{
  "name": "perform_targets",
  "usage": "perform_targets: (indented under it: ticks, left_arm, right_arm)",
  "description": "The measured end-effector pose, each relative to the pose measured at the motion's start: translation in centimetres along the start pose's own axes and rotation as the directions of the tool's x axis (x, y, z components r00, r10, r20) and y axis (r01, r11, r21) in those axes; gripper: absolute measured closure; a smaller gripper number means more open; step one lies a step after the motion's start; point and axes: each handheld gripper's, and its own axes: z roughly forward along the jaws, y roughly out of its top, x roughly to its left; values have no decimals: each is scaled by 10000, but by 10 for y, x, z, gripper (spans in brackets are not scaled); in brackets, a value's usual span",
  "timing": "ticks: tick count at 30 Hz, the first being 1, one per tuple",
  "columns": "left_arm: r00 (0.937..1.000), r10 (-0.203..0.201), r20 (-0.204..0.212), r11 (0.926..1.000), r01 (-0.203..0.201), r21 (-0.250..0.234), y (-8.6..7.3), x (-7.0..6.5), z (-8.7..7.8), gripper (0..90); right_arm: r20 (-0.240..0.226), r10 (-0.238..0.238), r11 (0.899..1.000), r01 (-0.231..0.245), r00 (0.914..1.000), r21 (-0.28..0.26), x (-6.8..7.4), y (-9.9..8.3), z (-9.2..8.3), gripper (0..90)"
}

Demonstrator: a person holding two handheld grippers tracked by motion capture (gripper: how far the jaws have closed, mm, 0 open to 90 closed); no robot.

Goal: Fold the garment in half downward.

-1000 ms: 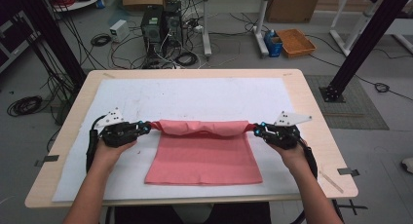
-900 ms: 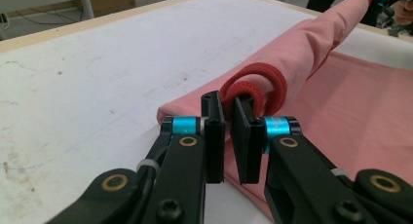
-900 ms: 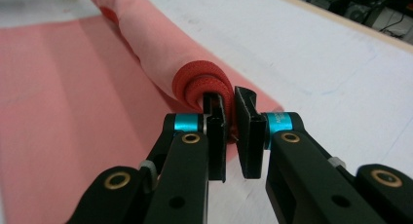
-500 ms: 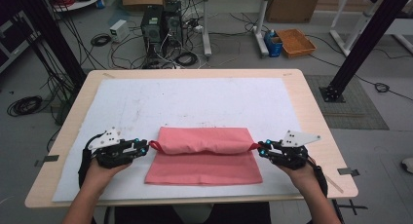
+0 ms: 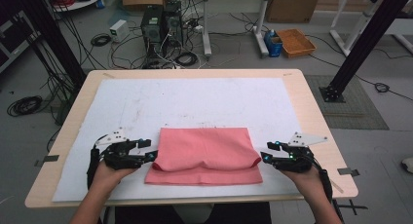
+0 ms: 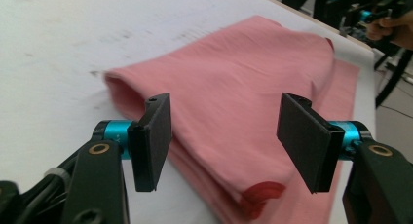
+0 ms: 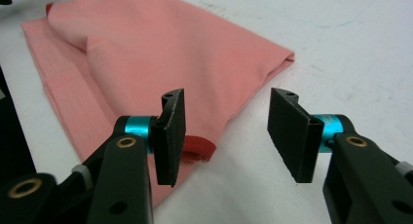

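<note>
1. Nearest to us, at the lower left of the high view, our left tongs [image 5: 152, 156] have just been opening. In the left gripper view the two black pads [image 6: 153, 139] stand wide apart with the cloth's [image 5: 204, 153] edge lying loose between them, touched by neither.

2. At the lower right, our right tongs [image 5: 265, 157] have likewise just been opening. In the right gripper view the jaws gape over bare worktop [image 7: 350, 44] and the cloth's [image 7: 146, 53] corner, pressing nothing.

3. A second ago both tongs held the cloth's far edge pinched and lifted, mid-frame. Now that edge lies drawn over towards us and let go.

4. The pink cloth rests flat in the lower middle of the frame, between the two tongs. Its upper layer stops just short of the near hem, leaving a strip of the lower layer showing.

5. We judge this fold done. Both tongs are free, and the next step is likely a fresh grip for another fold or some smoothing.

6. Farther off, the white worktop [image 5: 195, 102] lies bare towards the top of the frame.
</note>
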Motion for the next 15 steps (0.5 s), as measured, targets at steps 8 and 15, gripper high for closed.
perform_targets:
  ticks: [8,15]
  left_arm:
    - [9998,-89,155,9935,70,1137,-10,-6,16,402]
    - [9999,160,14,9853,-160,1699,-15,-10,16,621]
  right_arm:
    - [-475,200,9938,-147,9987,1104,7,-3,24,490]
    - [-1006,-257,9886,402,9946,1454,11,-6,30,812]
